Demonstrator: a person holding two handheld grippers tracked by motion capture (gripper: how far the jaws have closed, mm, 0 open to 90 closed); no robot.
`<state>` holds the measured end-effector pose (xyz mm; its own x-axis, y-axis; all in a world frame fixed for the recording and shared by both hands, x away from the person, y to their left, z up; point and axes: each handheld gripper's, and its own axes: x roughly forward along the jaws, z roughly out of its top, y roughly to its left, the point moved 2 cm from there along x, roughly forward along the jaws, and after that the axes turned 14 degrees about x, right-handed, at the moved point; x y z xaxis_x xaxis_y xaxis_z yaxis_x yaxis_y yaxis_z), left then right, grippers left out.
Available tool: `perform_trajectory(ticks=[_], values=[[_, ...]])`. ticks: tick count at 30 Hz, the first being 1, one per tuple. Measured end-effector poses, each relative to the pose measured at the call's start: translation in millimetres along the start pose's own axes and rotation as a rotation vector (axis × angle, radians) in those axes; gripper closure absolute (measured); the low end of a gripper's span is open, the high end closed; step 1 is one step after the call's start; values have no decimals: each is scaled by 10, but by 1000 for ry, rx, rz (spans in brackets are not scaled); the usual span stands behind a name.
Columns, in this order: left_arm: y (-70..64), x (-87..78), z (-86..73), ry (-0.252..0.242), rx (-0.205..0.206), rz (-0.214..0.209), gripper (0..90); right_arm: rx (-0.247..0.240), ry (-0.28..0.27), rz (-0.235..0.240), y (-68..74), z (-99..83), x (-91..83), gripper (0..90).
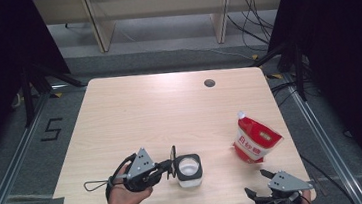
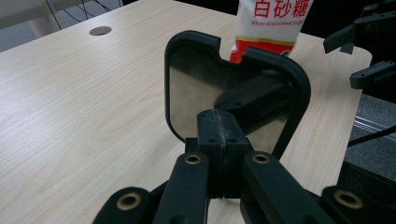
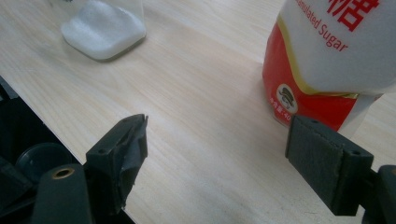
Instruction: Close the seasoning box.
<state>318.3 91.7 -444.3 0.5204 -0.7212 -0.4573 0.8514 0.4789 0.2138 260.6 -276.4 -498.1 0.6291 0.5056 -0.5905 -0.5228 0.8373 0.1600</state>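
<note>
Red-and-white sugar pouch point(image 1: 255, 139) reads "白砂糖 – White Granulated Sugar", standing at the right of the light wooden bench point(image 1: 134, 111). Left claw point(image 1: 173, 163) clamped on a black-rimmed square lid point(image 2: 236, 95) with a clear panel – held upright just beside the clear square container of white sugar point(image 1: 190, 170), near the front edge. Right claw point(image 1: 258, 183) spread wide, gripping nothing, near the pouch.
</note>
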Motion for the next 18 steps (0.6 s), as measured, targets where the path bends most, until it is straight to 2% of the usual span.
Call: perform_trajectory(ticks=[5, 7, 8, 10, 11, 13, 16, 17, 18], values=[[-32, 63, 9, 7, 11, -13, 890, 5, 0, -4, 0, 2, -6, 217], [-44, 93, 7, 1, 5, -16, 890, 38, -5, -35, 32, -13, -13, 217], [-48, 96, 8, 15, 8, -14, 890, 29, -7, -34, 28, -11, -12, 217], [-47, 115, 11, 9, 18, -19, 890, 30, -2, -43, 30, -11, -23, 217], [-53, 117, 12, 16, 16, -15, 890, 45, 2, -44, 40, -15, -26, 217], [-68, 141, 11, 17, 7, -22, 890, 25, -2, -43, 27, -9, -21, 218], [-77, 187, 3, 26, 22, -35, 890, 28, -2, -44, 30, -10, -22, 218], [-94, 212, -3, 19, 2, -37, 890, 30, -1, -44, 29, -11, -22, 218], [-100, 231, -7, 31, 15, -41, 890, 30, -1, -45, 29, -11, -23, 218]])
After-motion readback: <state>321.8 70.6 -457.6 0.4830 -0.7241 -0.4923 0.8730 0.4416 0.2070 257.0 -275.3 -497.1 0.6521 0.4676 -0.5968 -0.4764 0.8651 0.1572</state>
